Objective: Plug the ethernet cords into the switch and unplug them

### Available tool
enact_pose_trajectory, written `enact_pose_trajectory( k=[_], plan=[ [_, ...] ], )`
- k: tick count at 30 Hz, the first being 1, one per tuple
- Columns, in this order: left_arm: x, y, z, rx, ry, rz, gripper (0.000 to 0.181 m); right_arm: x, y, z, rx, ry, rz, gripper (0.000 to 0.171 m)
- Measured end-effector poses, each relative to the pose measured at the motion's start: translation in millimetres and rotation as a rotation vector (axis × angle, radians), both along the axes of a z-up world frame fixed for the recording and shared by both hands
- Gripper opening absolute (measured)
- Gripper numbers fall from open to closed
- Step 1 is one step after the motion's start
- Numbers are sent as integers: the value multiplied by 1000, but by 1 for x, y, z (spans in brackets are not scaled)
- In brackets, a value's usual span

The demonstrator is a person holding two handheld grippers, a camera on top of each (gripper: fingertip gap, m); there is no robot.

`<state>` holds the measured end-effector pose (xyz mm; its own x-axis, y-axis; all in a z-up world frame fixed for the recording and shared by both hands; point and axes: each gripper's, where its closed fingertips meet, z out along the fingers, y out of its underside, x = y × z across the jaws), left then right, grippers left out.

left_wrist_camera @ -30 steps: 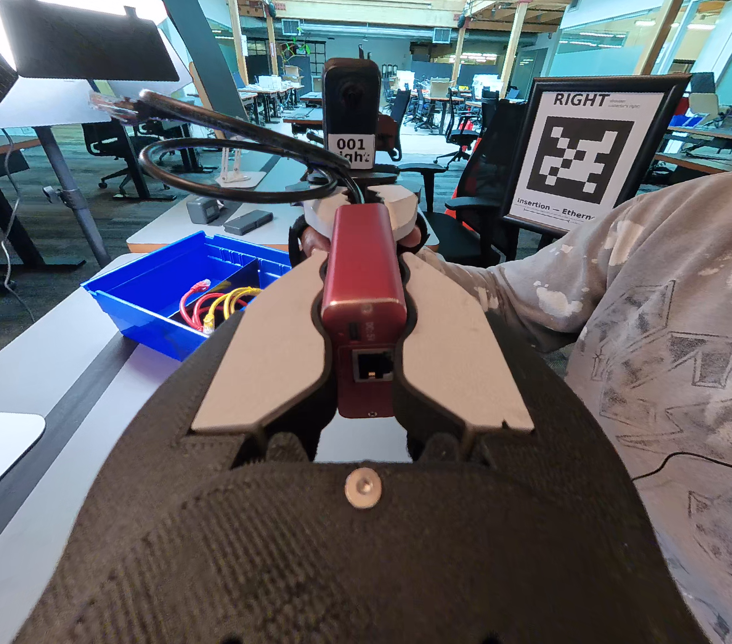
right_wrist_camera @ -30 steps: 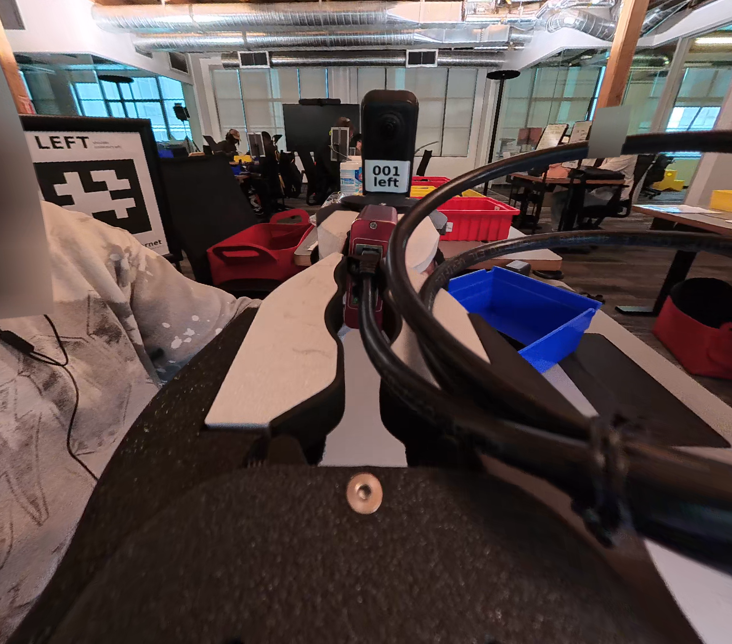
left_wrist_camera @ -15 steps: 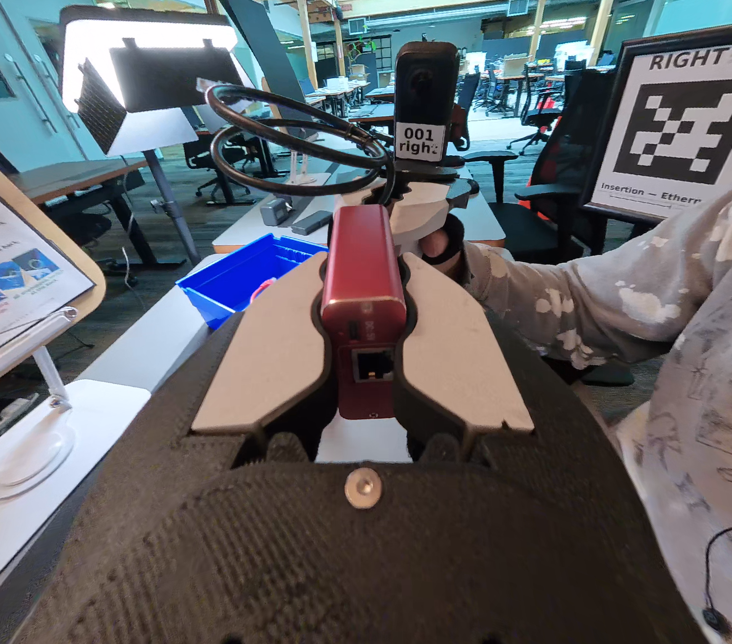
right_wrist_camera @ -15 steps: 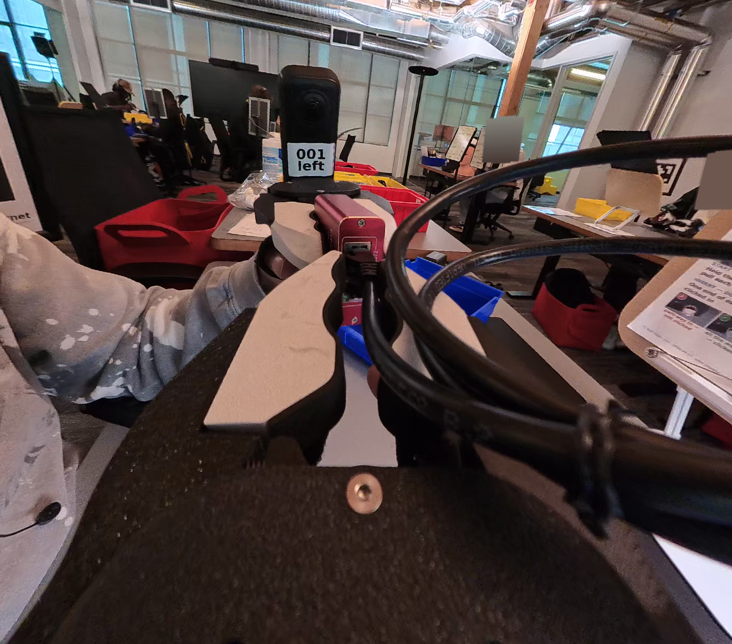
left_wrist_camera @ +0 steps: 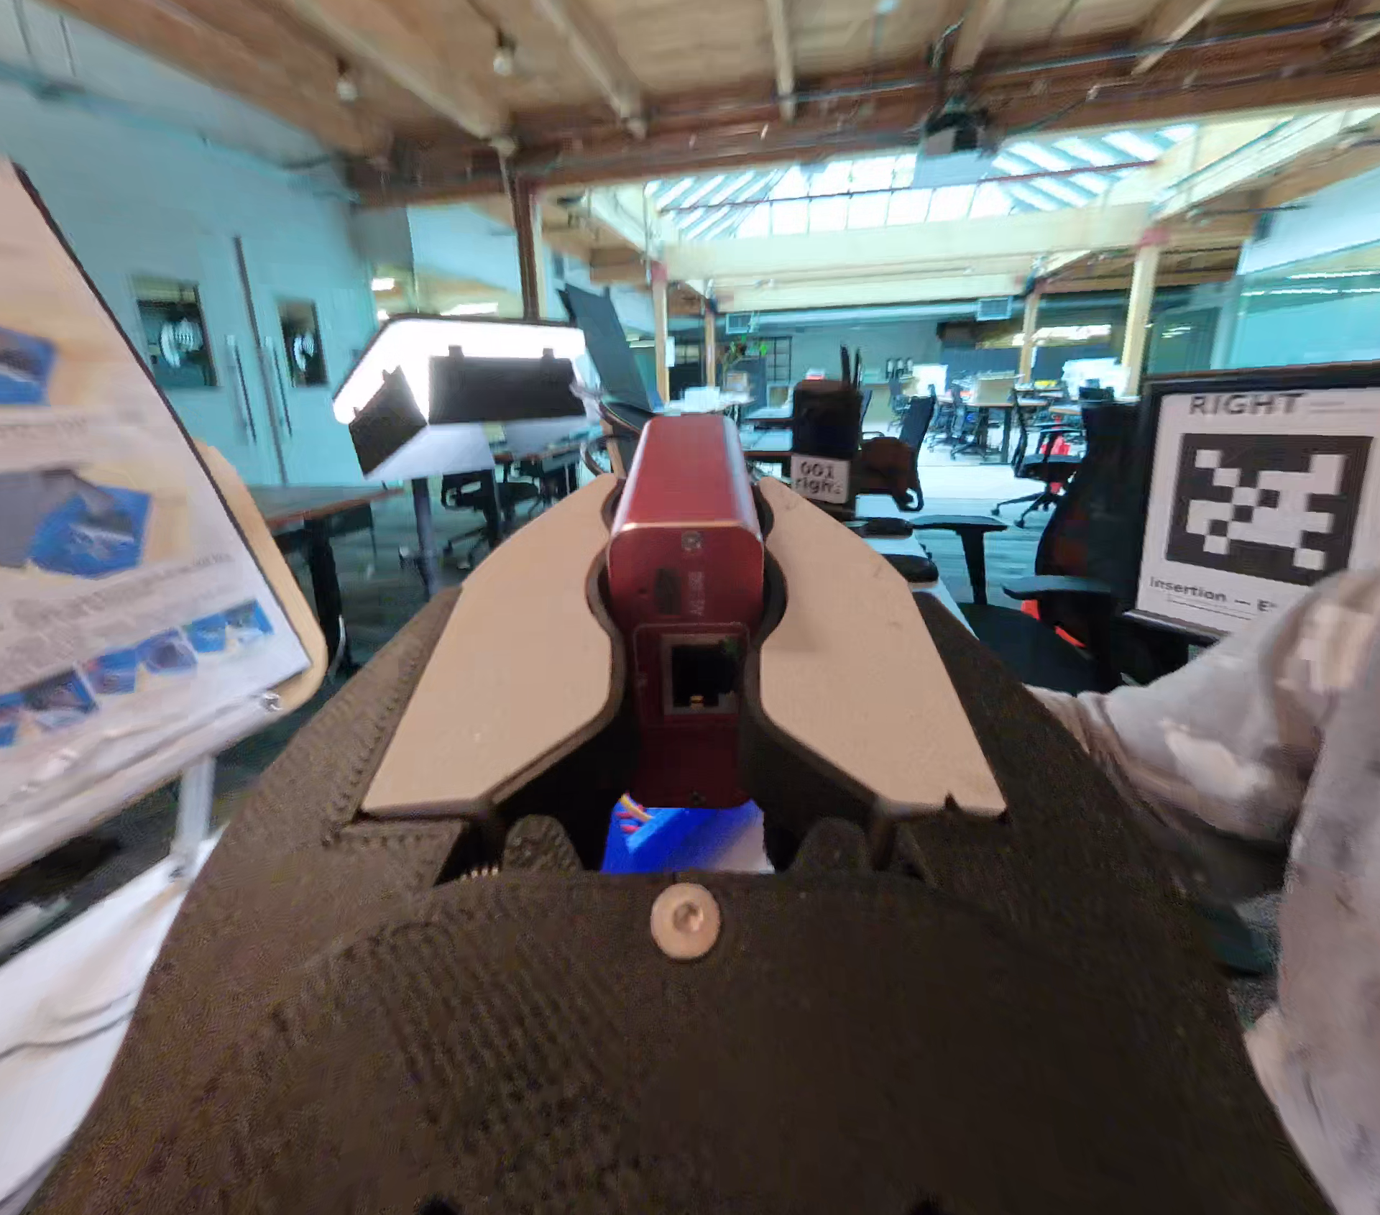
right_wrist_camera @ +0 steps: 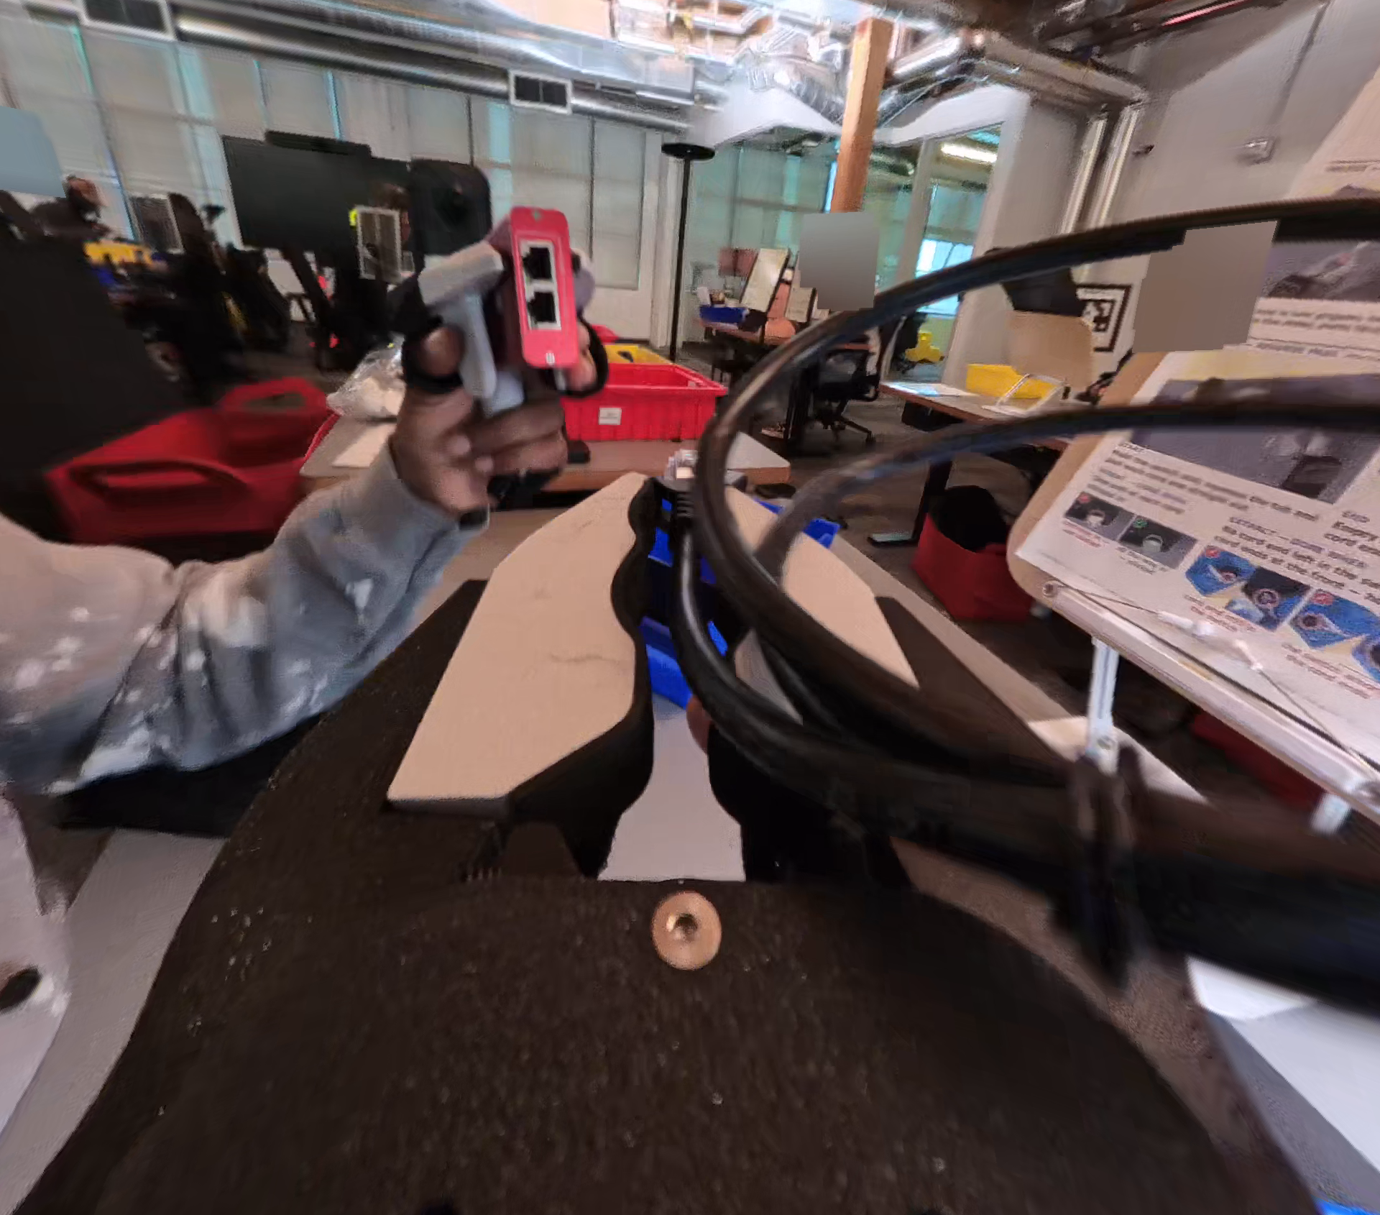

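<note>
My left gripper (left_wrist_camera: 687,507) is shut on the red switch (left_wrist_camera: 687,581), gripping its sides in the air. One empty port on its near end faces the camera. In the right wrist view the switch (right_wrist_camera: 541,298) is up and to the left, with two empty ports facing me. My right gripper (right_wrist_camera: 691,507) is shut on the black ethernet cord (right_wrist_camera: 971,798) just behind its clear plug (right_wrist_camera: 678,466). The plug is free in the air, below and right of the switch. The rest of the cord loops off to the right.
A blue bin (right_wrist_camera: 672,664) sits below the grippers and also shows in the left wrist view (left_wrist_camera: 672,835). An instruction board on a stand (right_wrist_camera: 1232,507) is close on the right. A framed marker sign (left_wrist_camera: 1262,507) stands behind the person's sleeve (left_wrist_camera: 1232,731). Red bins (right_wrist_camera: 642,410) are on a far table.
The plug has come out of the switch and the two grippers have moved apart. The switch now sits higher and to the left in the right wrist view. Both cameras have tilted upward.
</note>
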<state>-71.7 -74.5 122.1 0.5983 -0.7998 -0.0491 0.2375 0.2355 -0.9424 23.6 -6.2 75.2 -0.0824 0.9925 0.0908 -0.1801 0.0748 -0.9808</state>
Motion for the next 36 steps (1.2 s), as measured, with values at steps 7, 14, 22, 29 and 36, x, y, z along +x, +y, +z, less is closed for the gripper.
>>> enact_pose_trajectory(
  k=[7,14,22,29,36],
  plan=[
    [12,-4,-13,-67,146,-6,31,-1,15,-29,-34,-426,14,14],
    [-5,-15,-1,-24,157,41,30,101,86,-144,-46,-1145,-89,13],
    [3,-7,-10,-48,192,39,30,162,62,-198,-353,-1391,302,13],
    [12,8,-28,-102,232,28,30,203,131,-214,-513,-1665,24,35],
    [14,16,-36,-127,244,24,30,211,194,-198,-369,-1622,-288,49]
  ],
)
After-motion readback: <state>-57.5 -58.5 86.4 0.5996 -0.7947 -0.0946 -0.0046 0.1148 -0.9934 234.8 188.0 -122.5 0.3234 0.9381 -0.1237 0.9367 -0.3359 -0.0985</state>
